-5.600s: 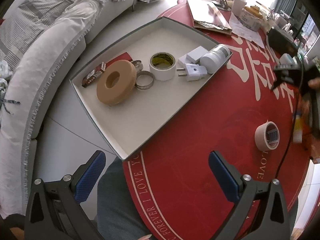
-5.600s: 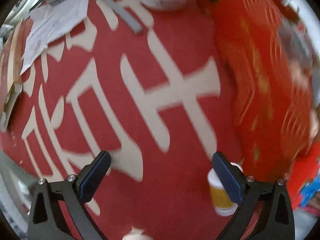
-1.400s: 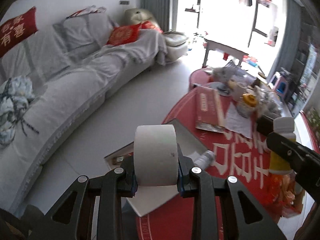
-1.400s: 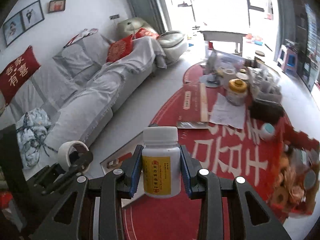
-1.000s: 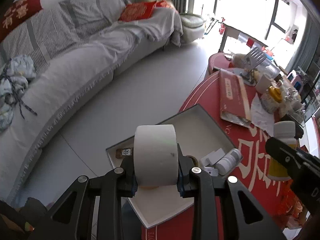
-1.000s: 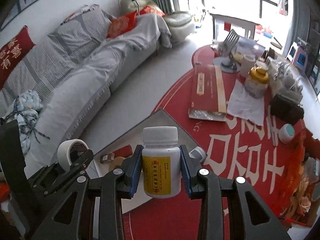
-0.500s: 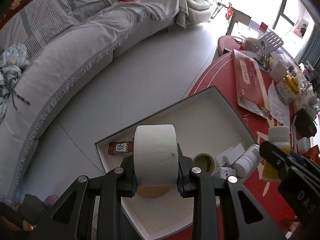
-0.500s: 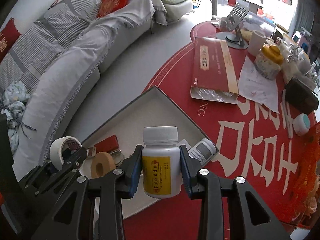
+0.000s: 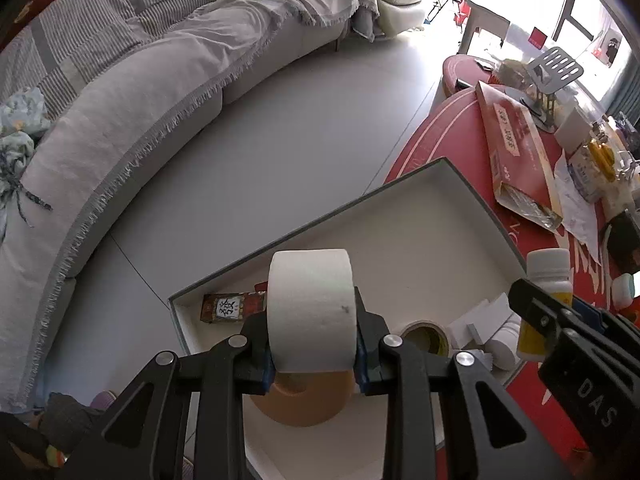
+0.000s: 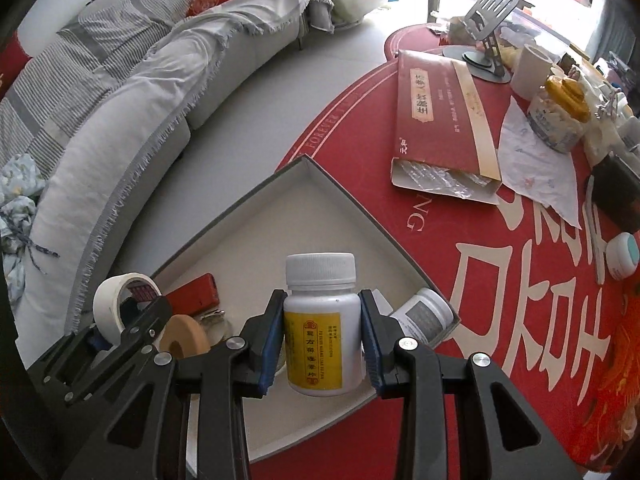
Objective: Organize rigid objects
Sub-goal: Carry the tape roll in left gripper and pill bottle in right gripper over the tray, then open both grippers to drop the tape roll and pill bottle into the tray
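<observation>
Tray (image 10: 360, 196) edge — overhanging table (image 10: 520, 300)

Matt white paper tape roll (image 9: 312, 312); smooth glossy plastic bottle (image 10: 321, 322); matt grey card tray (image 10: 320, 208); red cloth tablecloth (image 10: 500, 300)

Both wrist cameras look steeply down along their fingers from close above, sharing the tray (image 9: 476, 196) on the red worktop (image 10: 500, 280).

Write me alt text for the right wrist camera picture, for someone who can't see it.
The right gripper clamps an upright white pill bottle with a yellow label above a shallow grey box on a red table. At left, the left gripper holds a roll of white tape; a grey sofa lies beyond.
</observation>
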`<control>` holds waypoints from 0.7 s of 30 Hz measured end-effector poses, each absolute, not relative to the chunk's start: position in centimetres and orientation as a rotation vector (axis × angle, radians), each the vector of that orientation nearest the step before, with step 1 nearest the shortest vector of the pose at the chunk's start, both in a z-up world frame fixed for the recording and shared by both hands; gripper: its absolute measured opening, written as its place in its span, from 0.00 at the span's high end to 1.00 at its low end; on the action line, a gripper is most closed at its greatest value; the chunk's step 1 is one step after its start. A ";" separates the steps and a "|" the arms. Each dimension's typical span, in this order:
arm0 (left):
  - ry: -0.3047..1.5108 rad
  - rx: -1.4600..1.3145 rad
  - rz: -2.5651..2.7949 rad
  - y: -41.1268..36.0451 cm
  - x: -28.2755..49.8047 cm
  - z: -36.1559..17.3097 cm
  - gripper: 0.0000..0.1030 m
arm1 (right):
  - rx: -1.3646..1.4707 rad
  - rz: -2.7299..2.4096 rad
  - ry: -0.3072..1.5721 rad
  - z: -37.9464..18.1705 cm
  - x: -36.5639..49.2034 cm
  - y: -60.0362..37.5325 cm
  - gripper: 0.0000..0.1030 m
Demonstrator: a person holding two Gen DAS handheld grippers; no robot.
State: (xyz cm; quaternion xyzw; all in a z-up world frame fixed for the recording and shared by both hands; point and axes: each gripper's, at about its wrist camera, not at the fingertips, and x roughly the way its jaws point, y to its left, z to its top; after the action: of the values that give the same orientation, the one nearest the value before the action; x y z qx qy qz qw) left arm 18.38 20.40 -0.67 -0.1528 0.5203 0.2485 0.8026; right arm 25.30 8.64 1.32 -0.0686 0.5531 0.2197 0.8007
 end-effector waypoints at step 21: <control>1.099 -0.279 0.548 20.5 18.4 -2.8 0.04 | -0.151 0.441 1.238 -2.2 27.4 8.8 0.20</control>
State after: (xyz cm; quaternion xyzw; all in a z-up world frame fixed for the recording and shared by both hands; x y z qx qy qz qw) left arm 18.40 20.48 -2.75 -0.1306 0.5139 0.2564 0.8082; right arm 27.40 8.82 -2.21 -0.0699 0.5749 0.2049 0.7891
